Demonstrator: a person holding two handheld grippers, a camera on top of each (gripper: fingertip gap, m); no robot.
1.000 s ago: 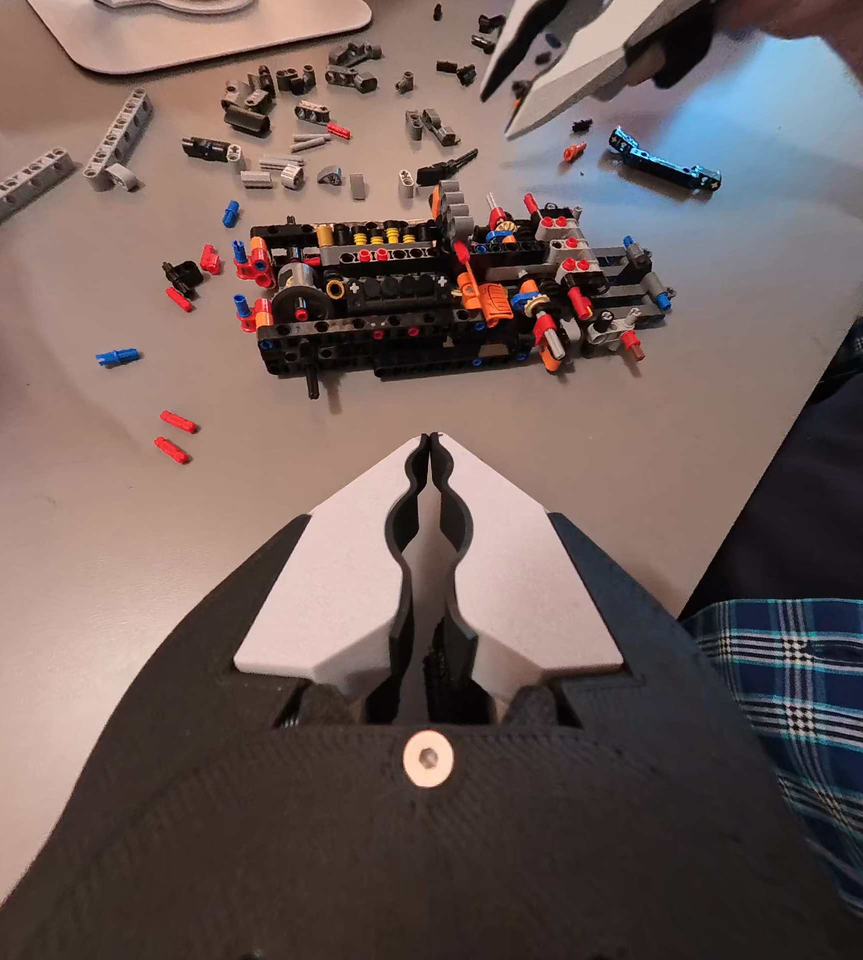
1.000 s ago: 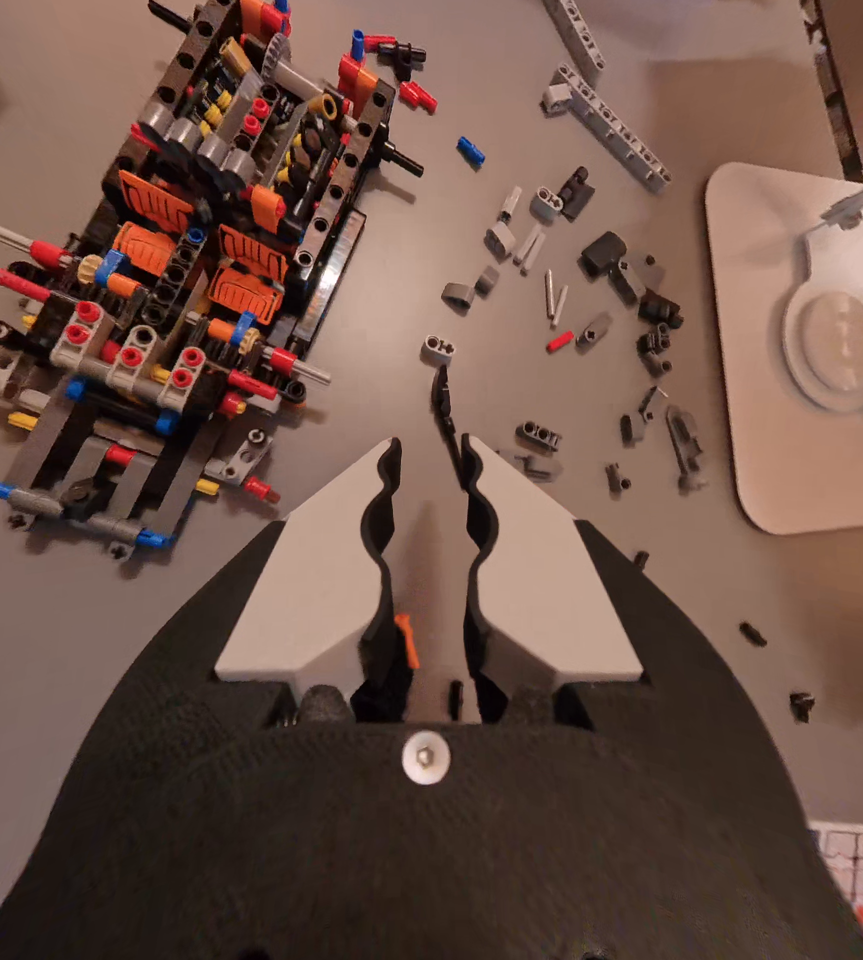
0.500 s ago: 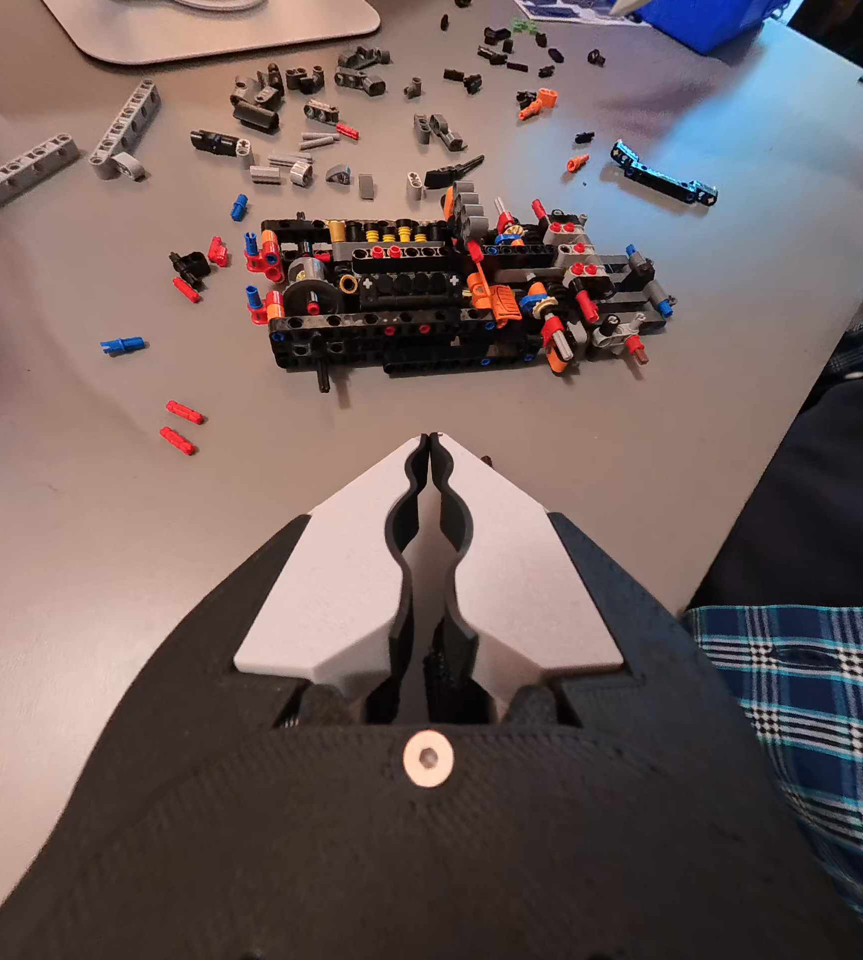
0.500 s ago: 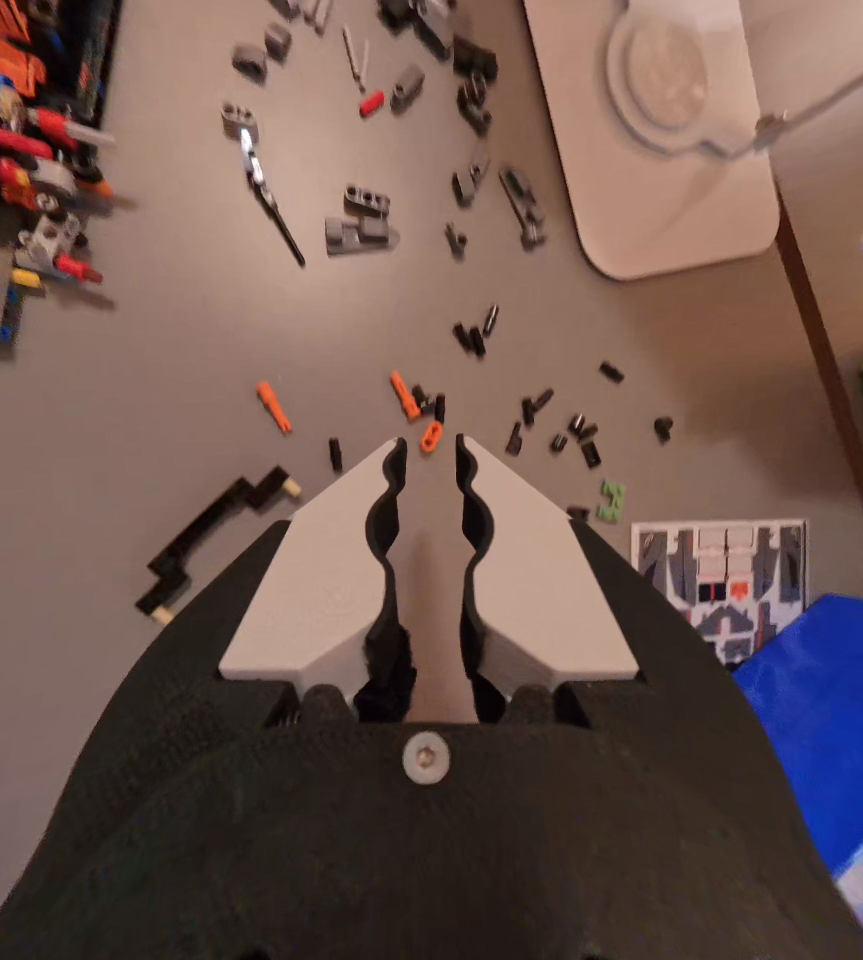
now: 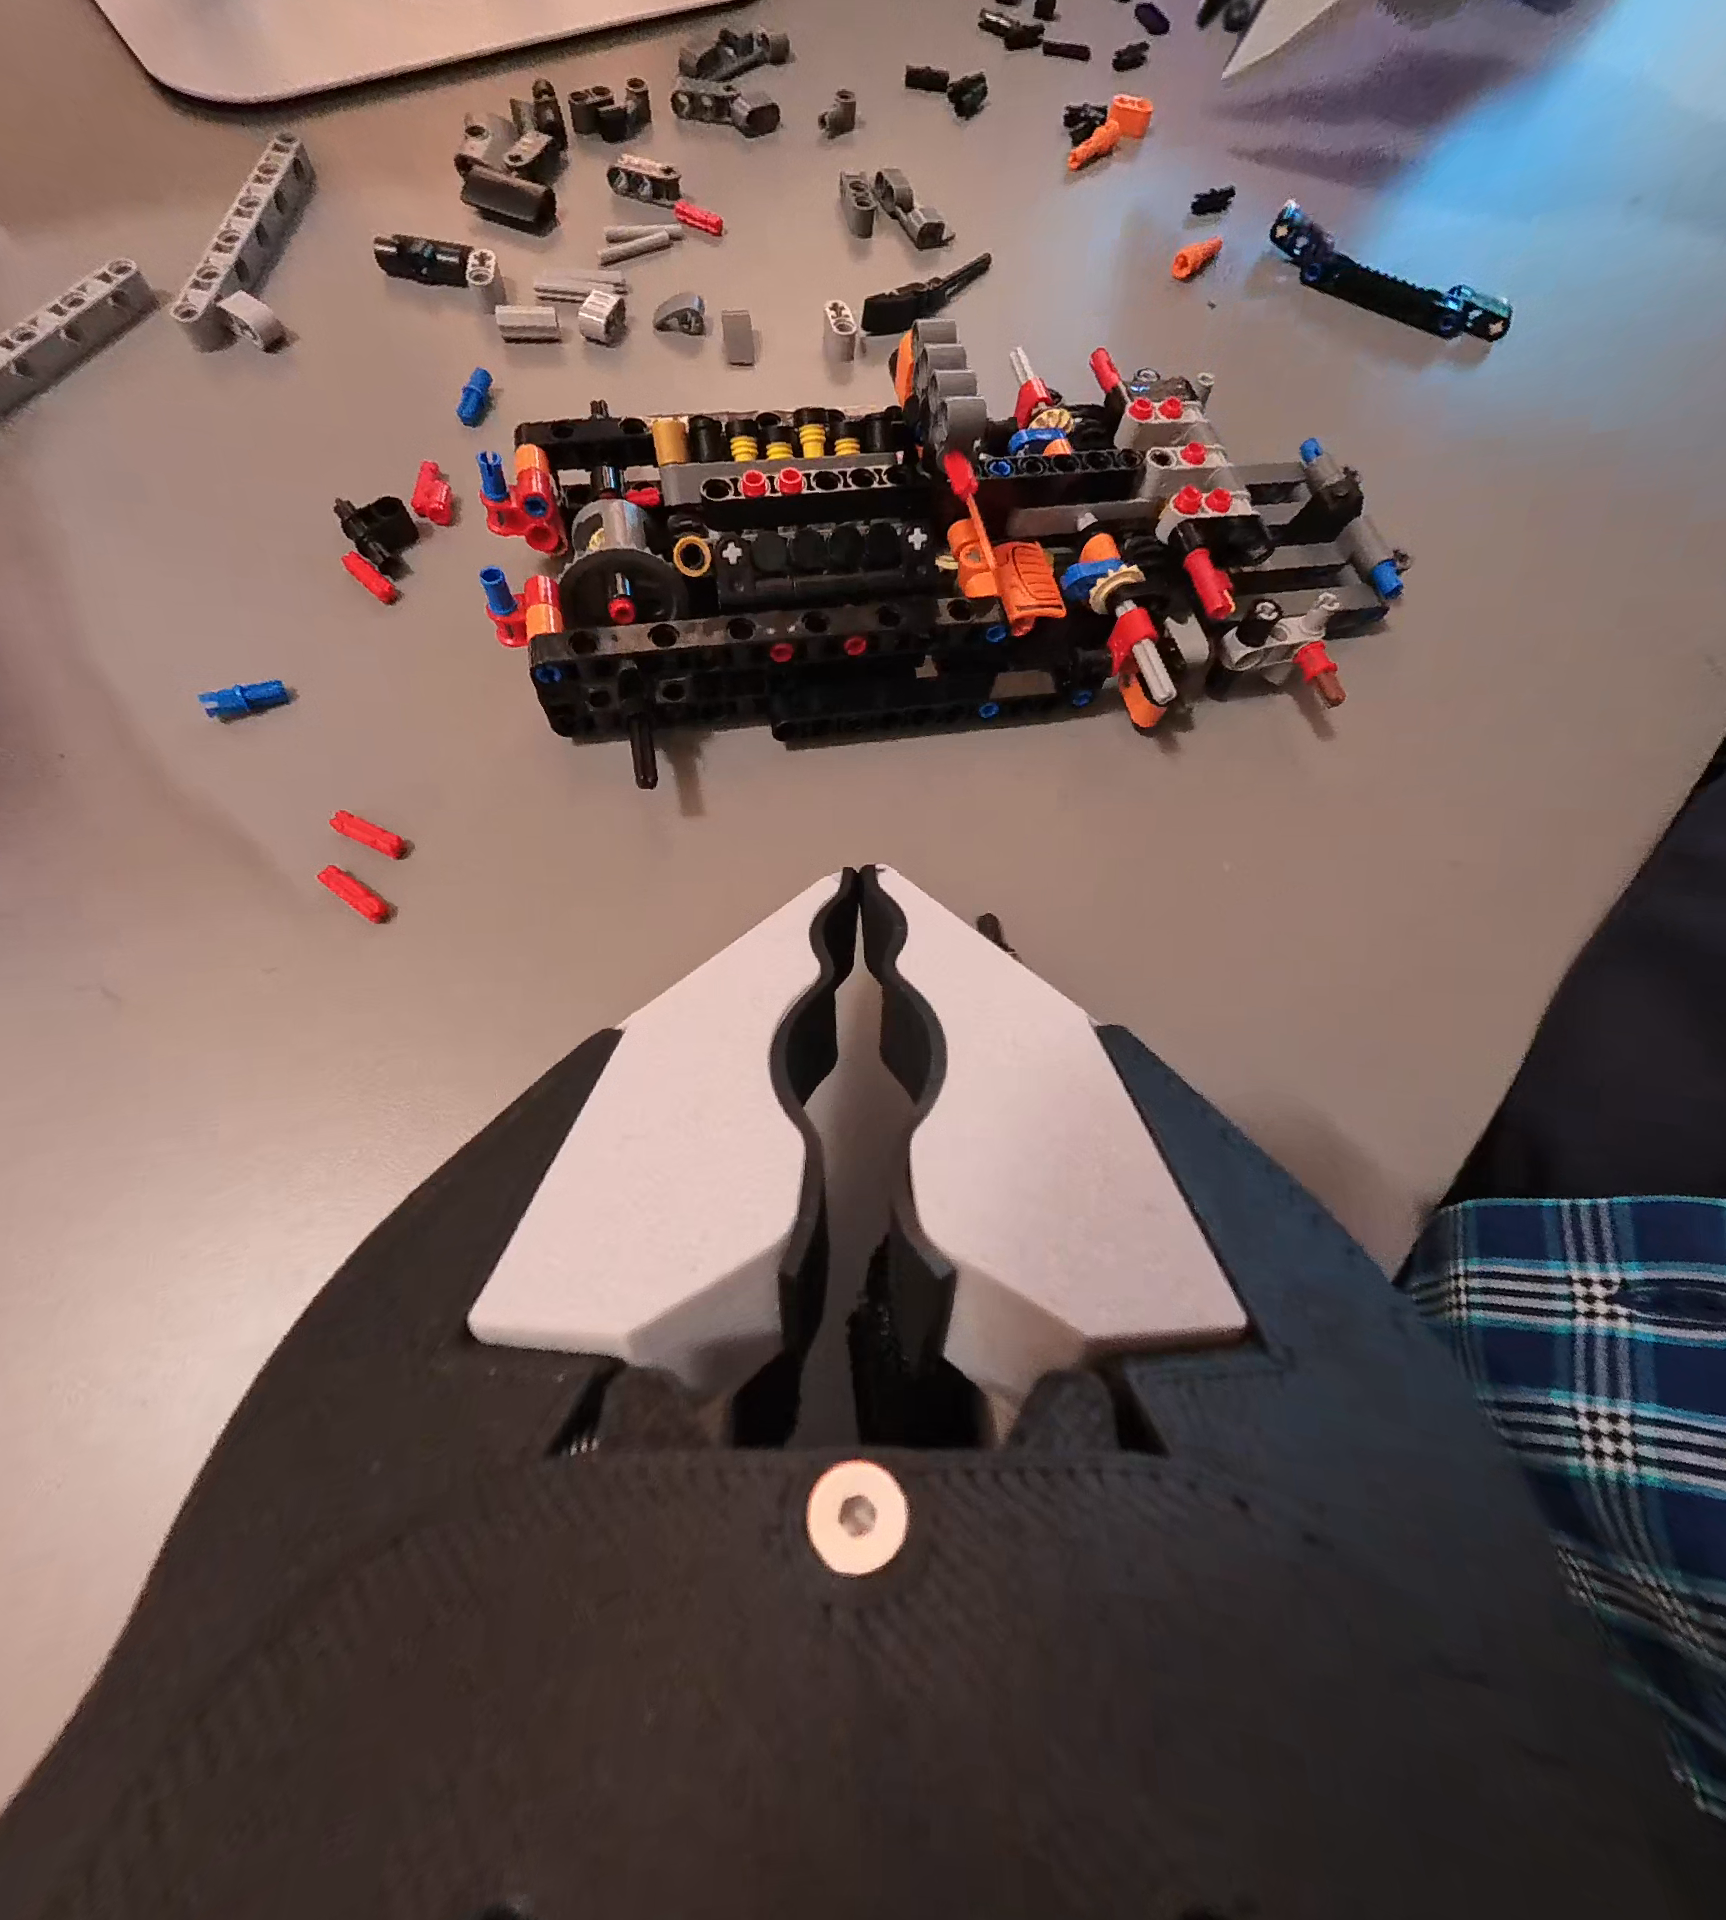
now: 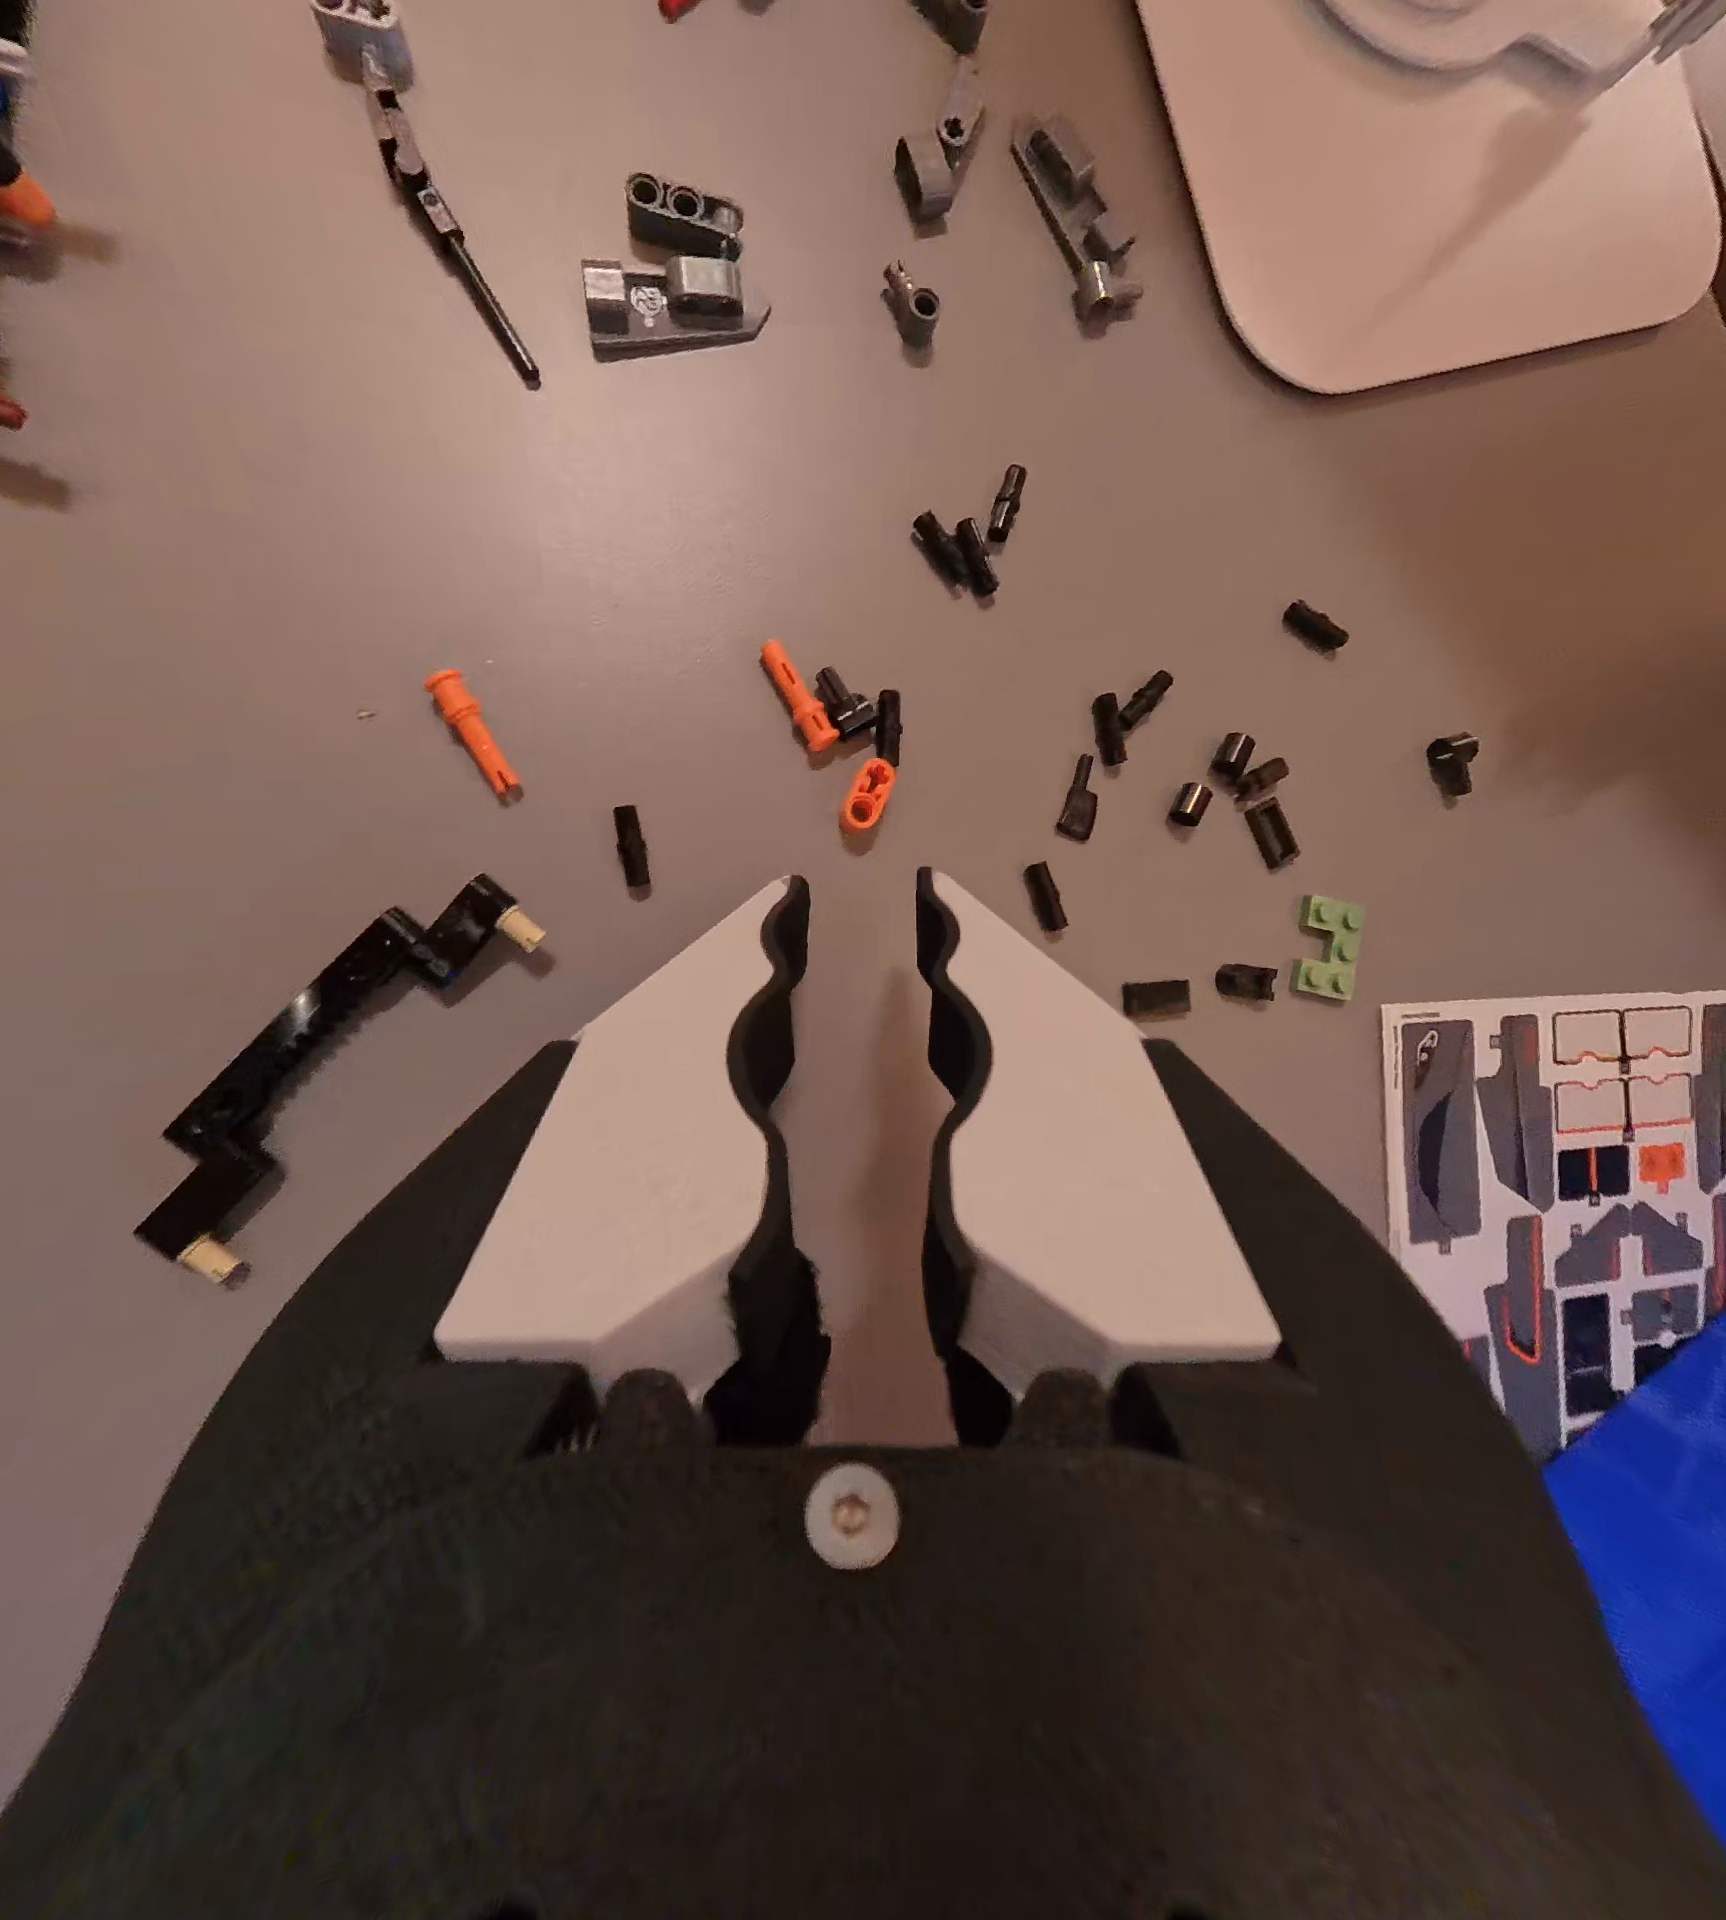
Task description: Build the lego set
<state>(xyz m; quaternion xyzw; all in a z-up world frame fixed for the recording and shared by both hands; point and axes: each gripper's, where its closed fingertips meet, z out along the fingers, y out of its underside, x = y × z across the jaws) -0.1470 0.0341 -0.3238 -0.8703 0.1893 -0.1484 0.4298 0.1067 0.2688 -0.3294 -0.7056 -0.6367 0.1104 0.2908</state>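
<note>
The part-built black lego chassis point(image 5: 942, 582) with orange, red and yellow parts lies on the grey table ahead of my left gripper point(image 5: 860, 873), which is shut and empty, short of the model. My right gripper point(image 6: 862, 883) is open and empty over loose parts. A small orange connector point(image 6: 867, 795) lies just ahead of its tips, with an orange pin point(image 6: 797, 694), another orange pin point(image 6: 472, 732) and several black pins point(image 6: 963, 545) around. A black stepped piece point(image 6: 319, 1049) lies to its left. A fingertip of the right gripper point(image 5: 1264, 36) shows at the top of the left wrist view.
A sticker sheet point(image 6: 1586, 1184) and a blue thing point(image 6: 1711, 1507) lie at the right. A white base plate point(image 6: 1441, 239) stands at the far right. Grey beams point(image 5: 17, 353), red pins point(image 5: 360, 862) and a blue pin point(image 5: 241, 696) lie left. A person's plaid-sleeved arm point(image 5: 1669, 1455) is by the table edge. Tip to tip, the grippers are about 35 centimetres apart. The orange pin point(image 6: 797, 694) is about 4 centimetres from my right fingertips and 30 centimetres from my left. It turns up in the left wrist view point(image 5: 1095, 143) as well. About 10 centimetres separates my right fingertips from the black stepped piece point(image 6: 319, 1049). It turns up in the left wrist view point(image 5: 1384, 296) as well.
My right gripper has swung away from the model to the loose orange and black pins near the sticker sheet, staying open. My left gripper has moved slightly and stays shut.
</note>
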